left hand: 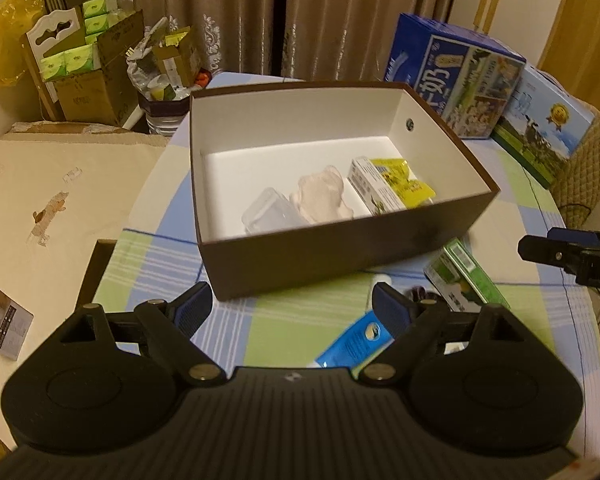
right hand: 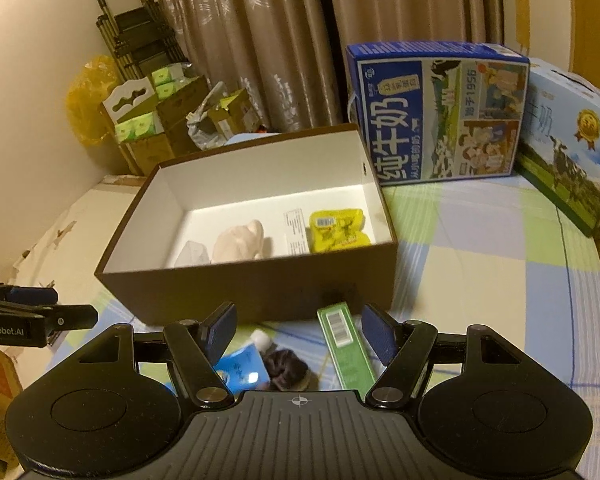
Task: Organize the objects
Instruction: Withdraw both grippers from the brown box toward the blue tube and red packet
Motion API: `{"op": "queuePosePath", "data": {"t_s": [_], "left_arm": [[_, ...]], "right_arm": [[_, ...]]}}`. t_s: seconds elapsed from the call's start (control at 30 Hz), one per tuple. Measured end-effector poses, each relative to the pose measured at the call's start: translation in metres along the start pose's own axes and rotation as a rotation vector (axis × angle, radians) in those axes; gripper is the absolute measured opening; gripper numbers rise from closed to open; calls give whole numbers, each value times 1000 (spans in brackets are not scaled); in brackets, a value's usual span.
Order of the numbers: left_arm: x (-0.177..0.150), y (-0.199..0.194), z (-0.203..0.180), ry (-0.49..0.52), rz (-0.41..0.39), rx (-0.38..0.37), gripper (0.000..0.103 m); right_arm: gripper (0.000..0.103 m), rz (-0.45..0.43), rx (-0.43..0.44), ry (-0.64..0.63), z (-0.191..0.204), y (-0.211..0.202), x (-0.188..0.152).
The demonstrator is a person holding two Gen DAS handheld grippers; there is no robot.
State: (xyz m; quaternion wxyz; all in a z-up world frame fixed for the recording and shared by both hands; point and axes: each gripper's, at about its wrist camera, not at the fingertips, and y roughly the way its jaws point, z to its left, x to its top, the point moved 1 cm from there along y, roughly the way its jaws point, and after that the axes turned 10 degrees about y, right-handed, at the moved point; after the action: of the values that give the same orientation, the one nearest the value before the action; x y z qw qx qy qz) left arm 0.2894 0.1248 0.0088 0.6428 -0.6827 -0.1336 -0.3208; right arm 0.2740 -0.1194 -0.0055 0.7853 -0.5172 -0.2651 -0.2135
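A brown box point(left hand: 300, 256) point(right hand: 236, 288) with a white inside stands on the checked table. In it lie a clear plastic case point(left hand: 270, 210), a pale pink figure point(left hand: 322, 196) point(right hand: 240, 240), a small white carton point(left hand: 374, 188) and a yellow packet point(left hand: 404, 184) point(right hand: 338, 230). In front of the box lie a green carton point(left hand: 466, 276) point(right hand: 346, 346), a blue tube point(left hand: 352, 342) point(right hand: 240, 368) and a small dark object point(right hand: 286, 366). My left gripper point(left hand: 292, 312) is open above the table before the box. My right gripper point(right hand: 298, 332) is open over the loose items.
Two milk cartons point(right hand: 440, 112) point(right hand: 568, 140) stand at the back right of the tablecloth point(right hand: 480, 264). Cardboard boxes of green tissue packs point(left hand: 84, 68) and a yellow bag point(left hand: 8, 32) stand by the curtain. A cream-covered surface point(left hand: 52, 200) adjoins the table's left.
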Motion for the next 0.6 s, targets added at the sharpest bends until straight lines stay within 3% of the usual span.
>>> {"op": "queuePosePath", "data": {"t_s": [0.6], "left_arm": [[-42,2,-29,36,67,-18,84]], "right_arm": [[67,73,-45,-10,-13,-15,-50]]}}
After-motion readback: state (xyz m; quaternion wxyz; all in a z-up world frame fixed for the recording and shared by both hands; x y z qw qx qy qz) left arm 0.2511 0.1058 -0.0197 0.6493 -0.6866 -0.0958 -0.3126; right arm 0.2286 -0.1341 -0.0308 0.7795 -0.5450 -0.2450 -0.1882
